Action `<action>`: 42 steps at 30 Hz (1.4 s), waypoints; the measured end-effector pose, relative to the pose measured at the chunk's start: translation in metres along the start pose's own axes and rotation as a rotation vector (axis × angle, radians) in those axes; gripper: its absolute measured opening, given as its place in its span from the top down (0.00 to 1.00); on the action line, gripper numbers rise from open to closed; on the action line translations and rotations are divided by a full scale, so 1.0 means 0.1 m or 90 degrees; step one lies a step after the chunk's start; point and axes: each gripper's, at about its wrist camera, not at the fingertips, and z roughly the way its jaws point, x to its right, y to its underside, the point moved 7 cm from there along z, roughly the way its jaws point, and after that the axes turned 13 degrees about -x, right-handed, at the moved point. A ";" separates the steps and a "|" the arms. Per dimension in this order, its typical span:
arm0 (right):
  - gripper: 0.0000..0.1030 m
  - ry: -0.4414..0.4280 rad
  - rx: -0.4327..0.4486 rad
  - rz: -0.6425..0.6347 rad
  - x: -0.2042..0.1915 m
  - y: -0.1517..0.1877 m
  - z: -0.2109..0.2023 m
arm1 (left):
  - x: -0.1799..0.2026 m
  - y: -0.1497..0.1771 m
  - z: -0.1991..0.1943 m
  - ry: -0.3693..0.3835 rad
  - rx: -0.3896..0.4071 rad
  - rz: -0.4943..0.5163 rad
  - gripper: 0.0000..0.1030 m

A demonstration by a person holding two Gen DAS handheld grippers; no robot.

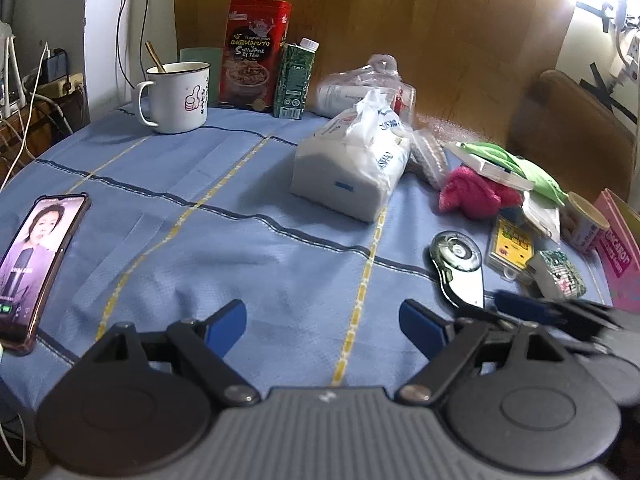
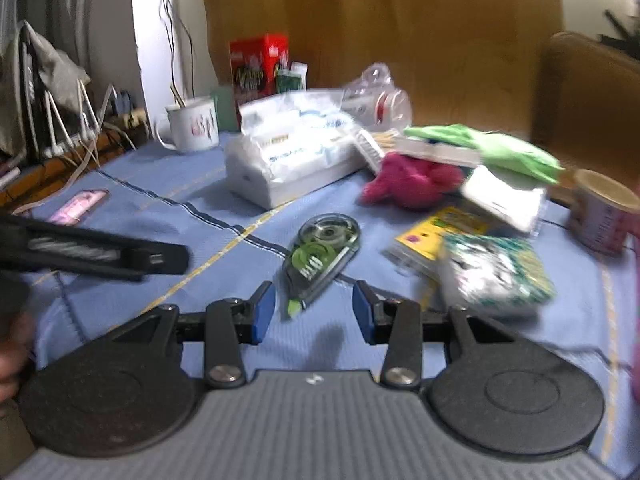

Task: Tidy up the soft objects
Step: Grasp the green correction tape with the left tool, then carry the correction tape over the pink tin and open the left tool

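Note:
A pink fluffy cloth (image 1: 470,194) lies on the blue tablecloth (image 1: 224,240) at the right, partly under a white box and a green cloth (image 1: 516,164). Both cloths show in the right wrist view, pink (image 2: 408,182) and green (image 2: 496,148). A white tissue pack (image 1: 352,164) sits mid-table, also in the right wrist view (image 2: 288,160). My left gripper (image 1: 322,326) is open and empty over bare tablecloth. My right gripper (image 2: 314,310) is open and empty, just short of a correction tape dispenser (image 2: 320,256). The right gripper also shows blurred in the left wrist view (image 1: 560,314).
A phone (image 1: 34,264) lies at the left edge. A white mug (image 1: 176,96), red tin (image 1: 256,54) and green carton (image 1: 294,80) stand at the back. A yellow card (image 2: 436,236), patterned packet (image 2: 496,276), paper cup (image 2: 604,208) and plastic bag (image 2: 376,96) crowd the right.

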 end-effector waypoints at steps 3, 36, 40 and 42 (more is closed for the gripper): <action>0.73 -0.007 -0.013 0.013 0.01 -0.02 0.08 | 0.06 0.00 -0.02 0.024 0.001 0.018 0.17; 0.76 0.040 0.223 0.187 1.15 0.63 -1.35 | 2.82 -0.11 -0.09 0.301 -0.056 0.311 0.64; 0.76 0.118 0.260 0.221 1.50 0.71 -1.55 | 3.32 -0.10 -0.06 0.340 -0.056 0.353 0.64; 0.76 0.145 0.268 0.241 1.68 0.77 -1.63 | 3.54 -0.08 -0.01 0.351 -0.060 0.369 0.64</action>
